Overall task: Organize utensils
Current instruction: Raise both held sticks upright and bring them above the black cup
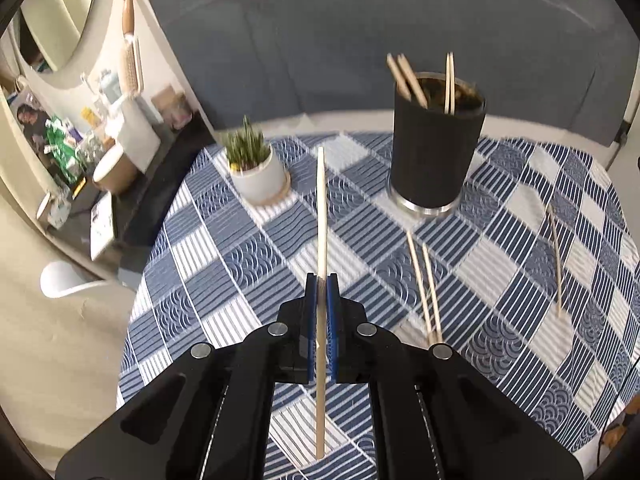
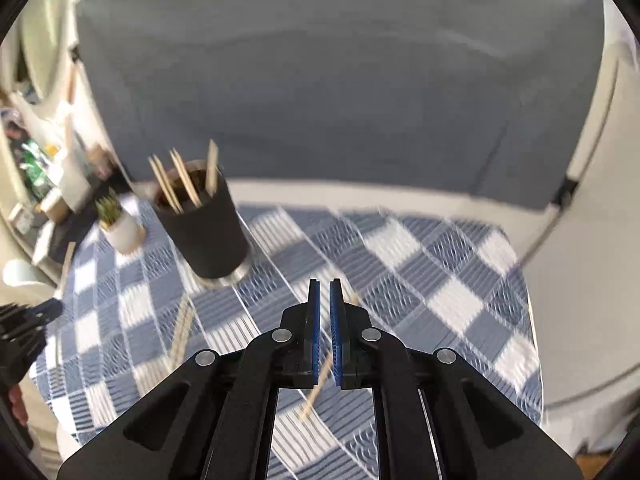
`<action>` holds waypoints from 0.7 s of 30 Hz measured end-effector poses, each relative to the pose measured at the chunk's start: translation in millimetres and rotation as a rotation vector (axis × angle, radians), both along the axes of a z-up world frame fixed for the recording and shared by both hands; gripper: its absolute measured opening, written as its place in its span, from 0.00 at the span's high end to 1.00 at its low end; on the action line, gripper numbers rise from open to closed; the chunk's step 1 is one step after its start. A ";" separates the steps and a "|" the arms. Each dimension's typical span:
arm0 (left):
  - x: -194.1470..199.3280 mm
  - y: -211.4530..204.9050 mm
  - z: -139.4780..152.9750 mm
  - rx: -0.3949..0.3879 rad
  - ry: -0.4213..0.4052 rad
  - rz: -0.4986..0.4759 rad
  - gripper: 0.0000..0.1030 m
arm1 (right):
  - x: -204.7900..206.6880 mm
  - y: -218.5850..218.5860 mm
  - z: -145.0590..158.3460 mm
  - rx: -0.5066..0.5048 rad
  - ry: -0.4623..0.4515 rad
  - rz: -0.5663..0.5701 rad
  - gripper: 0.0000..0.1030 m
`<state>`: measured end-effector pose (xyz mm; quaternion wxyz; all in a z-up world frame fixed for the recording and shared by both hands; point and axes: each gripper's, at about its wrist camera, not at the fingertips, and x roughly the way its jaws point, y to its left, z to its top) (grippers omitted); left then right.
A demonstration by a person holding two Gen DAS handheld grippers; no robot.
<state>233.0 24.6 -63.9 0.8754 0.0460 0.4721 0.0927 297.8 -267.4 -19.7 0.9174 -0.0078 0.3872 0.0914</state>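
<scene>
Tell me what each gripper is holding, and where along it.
The left gripper clamps one chopstick near its middle, both ends sticking out. The right gripper holds a blurred chopstick crosswise between its pads; the exact spot is unclear.

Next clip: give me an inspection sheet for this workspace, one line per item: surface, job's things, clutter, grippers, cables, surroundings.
Surface: table under a blue-and-white checked tablecloth.
Job's things: black holder upright with chopsticks inside; loose chopsticks lying on the cloth.
Clutter: potted plant left of the holder.
Grippers: left gripper shut on a chopstick; right gripper shut, a blurred chopstick crossing between its jaws.
Cables: dark cable at the table's right edge.
Surroundings: grey sofa behind; crowded shelf and mirror to the left.
</scene>
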 end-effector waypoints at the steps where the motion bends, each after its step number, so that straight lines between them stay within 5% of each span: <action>1: 2.1 -0.3 4.3 -0.003 -0.007 -0.003 0.95 | -1.1 1.1 6.3 0.007 -0.021 0.010 0.95; 5: 12.9 -1.4 25.4 -0.029 -0.044 -0.013 0.95 | -3.4 7.7 30.1 0.037 -0.093 0.059 0.95; 10: 24.8 -8.6 40.5 0.012 -0.082 -0.034 0.95 | 7.0 15.0 26.3 0.068 -0.055 0.083 0.94; 14: 42.1 -12.2 47.4 -0.001 -0.085 -0.086 0.95 | 23.2 21.1 -7.2 0.049 0.037 0.052 0.89; 17: 53.7 -11.8 51.7 -0.025 -0.085 -0.111 0.95 | 40.5 20.0 -43.6 0.037 0.140 0.003 0.66; 21: 69.2 -4.0 54.1 -0.104 -0.075 -0.147 0.95 | 59.6 19.6 -99.6 -0.023 0.277 -0.068 0.66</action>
